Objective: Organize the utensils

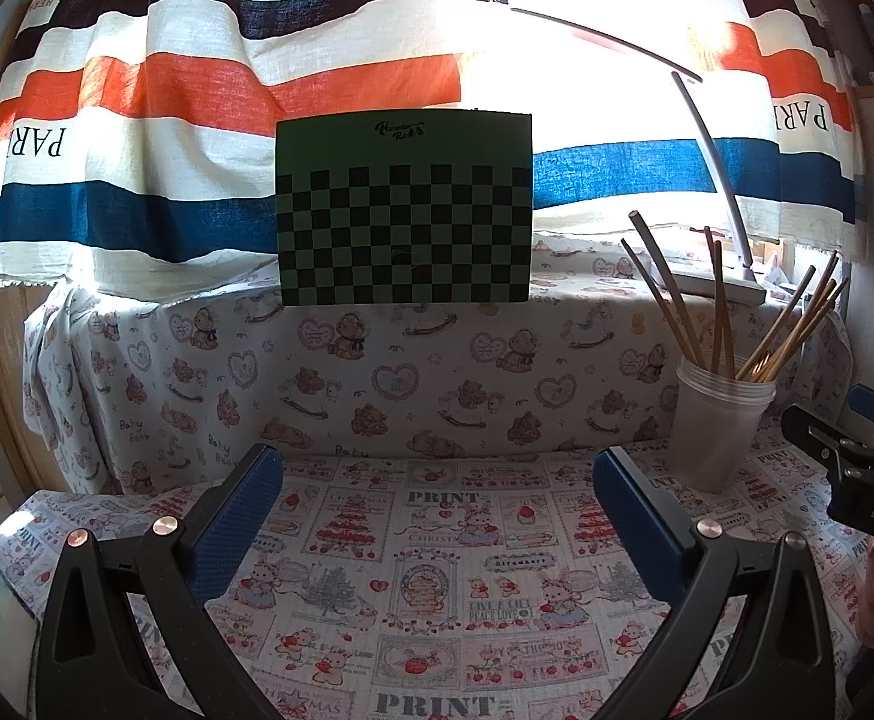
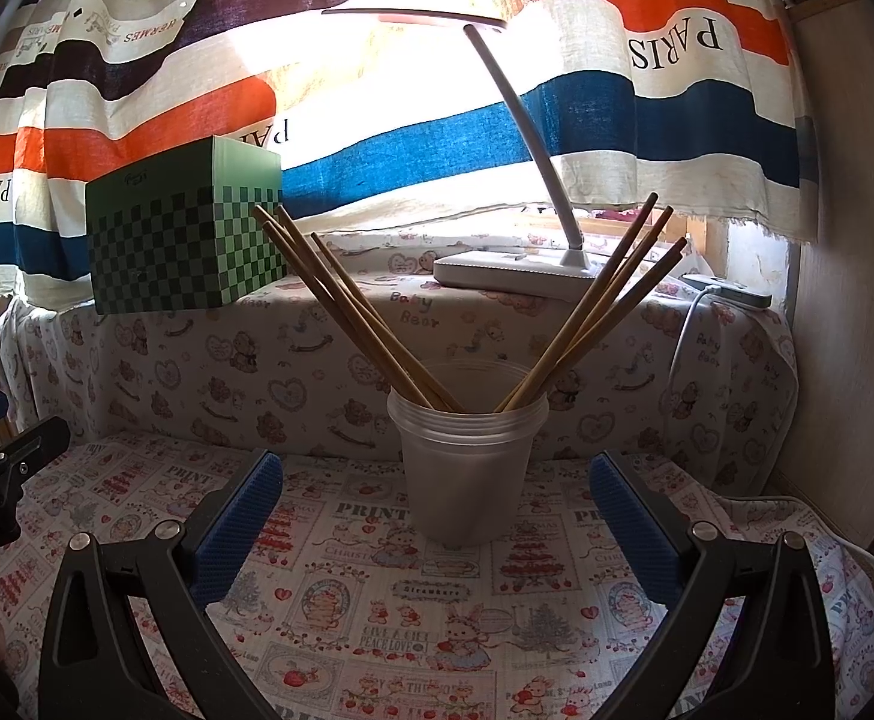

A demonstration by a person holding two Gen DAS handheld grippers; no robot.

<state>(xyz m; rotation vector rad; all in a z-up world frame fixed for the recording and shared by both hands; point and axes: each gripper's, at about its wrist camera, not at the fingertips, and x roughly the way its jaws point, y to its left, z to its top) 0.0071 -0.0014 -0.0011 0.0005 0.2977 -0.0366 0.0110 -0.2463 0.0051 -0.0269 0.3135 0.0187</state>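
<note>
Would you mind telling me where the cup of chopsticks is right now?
The plastic cup stands on the printed tablecloth, centred ahead of the open right tongs in the right wrist view, below the desk lamp.

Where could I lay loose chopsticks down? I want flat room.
Free: the cloth between the left gripper and the ledge, left of the cup. Crowded: around the cup, its chopsticks fanned between the right gripper fingers.

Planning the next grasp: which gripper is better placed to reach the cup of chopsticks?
Probably the right gripper: open, with the cup of chopsticks centred straight ahead. The left gripper, also open, sees it off to its right.
</note>
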